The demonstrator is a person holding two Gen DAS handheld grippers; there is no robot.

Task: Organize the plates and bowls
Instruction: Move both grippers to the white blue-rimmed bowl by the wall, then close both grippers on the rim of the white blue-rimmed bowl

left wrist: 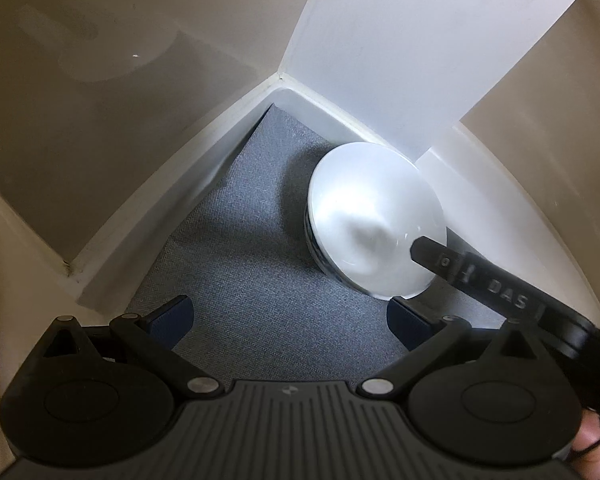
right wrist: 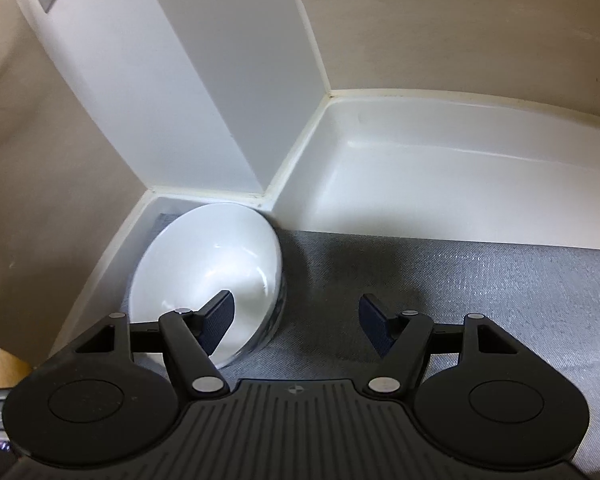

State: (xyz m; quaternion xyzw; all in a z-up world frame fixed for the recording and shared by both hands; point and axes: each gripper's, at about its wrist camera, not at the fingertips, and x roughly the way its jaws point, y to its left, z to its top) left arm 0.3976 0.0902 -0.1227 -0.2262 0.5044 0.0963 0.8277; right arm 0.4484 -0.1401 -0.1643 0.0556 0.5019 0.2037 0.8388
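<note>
Bowl in the shelf corner, both grippers wide and empty.
Left wrist view: left gripper (left wrist: 290, 320) spread wide over the grey mat (left wrist: 236, 248); white bowl (left wrist: 374, 220) sits against the corner wall, likely parked out of the way. Right wrist view: right gripper (right wrist: 296, 320) wide, one finger (right wrist: 219, 320) over the bowl (right wrist: 204, 272), probably lining up on its rim.

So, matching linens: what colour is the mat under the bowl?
Grey-blue woven mat, clearest from the right wrist.
</note>
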